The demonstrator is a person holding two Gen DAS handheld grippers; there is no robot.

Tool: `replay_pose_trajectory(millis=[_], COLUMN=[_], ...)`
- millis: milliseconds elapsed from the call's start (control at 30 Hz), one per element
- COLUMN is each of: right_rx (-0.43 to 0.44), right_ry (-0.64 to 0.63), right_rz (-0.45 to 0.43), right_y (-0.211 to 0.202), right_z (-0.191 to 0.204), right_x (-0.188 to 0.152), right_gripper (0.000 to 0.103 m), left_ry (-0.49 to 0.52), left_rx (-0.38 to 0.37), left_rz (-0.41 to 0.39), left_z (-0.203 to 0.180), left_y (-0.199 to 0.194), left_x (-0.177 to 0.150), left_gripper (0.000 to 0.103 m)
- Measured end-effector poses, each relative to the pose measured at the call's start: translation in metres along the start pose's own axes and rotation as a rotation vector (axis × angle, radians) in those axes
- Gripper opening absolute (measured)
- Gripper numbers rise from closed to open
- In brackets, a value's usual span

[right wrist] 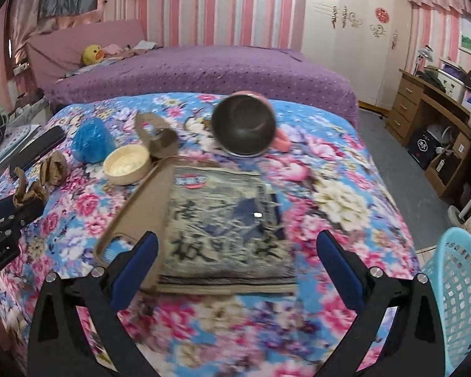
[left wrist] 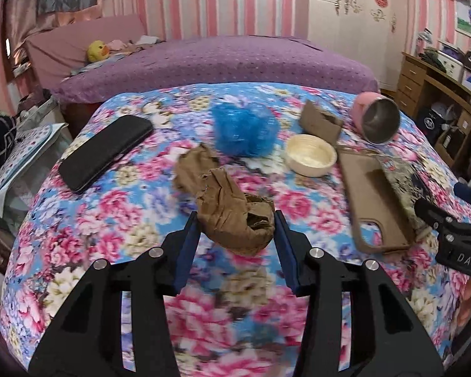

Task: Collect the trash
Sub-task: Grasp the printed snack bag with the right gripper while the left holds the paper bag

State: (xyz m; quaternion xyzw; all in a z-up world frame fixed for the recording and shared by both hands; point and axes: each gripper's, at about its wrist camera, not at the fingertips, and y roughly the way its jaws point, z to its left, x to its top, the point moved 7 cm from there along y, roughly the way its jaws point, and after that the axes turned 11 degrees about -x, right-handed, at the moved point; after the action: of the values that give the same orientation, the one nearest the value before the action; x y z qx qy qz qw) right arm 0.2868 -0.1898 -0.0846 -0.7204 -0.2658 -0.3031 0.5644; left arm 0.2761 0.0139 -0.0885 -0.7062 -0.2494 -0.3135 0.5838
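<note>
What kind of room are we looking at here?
A bedroom, most likely: a bed with a purple cover, a white wardrobe and a wooden desk against pink-striped walls.

Crumpled matt brown paper; printed floral cloth; dull steel inside pink cup; glossy black phone.

Left claw clamped on something, right claw spread wide
</note>
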Motion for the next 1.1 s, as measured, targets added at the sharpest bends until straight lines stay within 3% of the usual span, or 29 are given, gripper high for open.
replay_pose_trajectory(millis=[200, 267, 367, 533, 767, 800, 1100], right_rx=[0.006, 0.004, 0.033, 0.109, 0.145, 0.149, 0.151], right_ry=[-0.031, -0.046, -0.040, -0.013, -0.007, 0.003, 0.086], right_rz=[0.068, 0.074, 0.081, 0.090, 0.064, 0.056, 0.034], right_y=[0.016, 0.017, 0.018, 0.017, 0.008, 0.006, -0.001], right_z=[0.020, 0.023, 0.024, 0.025, 0.018, 0.014, -0.033], right_x=[-0.009, -0.010, -0.011, -0.012, -0.008, -0.006, 0.002], right_gripper=[0.096, 0.084, 0.076, 0.049, 0.040, 0.023, 0.014], left_ry=[-0.041, -0.050, -0.044, -0.058, -0.051, -0.049, -0.025], left_rx=[0.000, -0.006, -0.006, -0.010, -0.001, 0.000, -0.005], left_rz=[-0.019, -0.020, -0.022, -0.029, -0.041, -0.044, -0.072], left_z=[0.019, 0.021, 0.021, 0.022, 0.019, 0.019, 0.007], left_y=[-0.007, -0.008, -0.009, -0.010, -0.011, -0.012, -0.017], left_x=[0.004, 0.004, 0.004, 0.005, 0.008, 0.008, 0.012], left_gripper=[0.046, 0.046, 0.046, 0.046, 0.046, 0.046, 0.046])
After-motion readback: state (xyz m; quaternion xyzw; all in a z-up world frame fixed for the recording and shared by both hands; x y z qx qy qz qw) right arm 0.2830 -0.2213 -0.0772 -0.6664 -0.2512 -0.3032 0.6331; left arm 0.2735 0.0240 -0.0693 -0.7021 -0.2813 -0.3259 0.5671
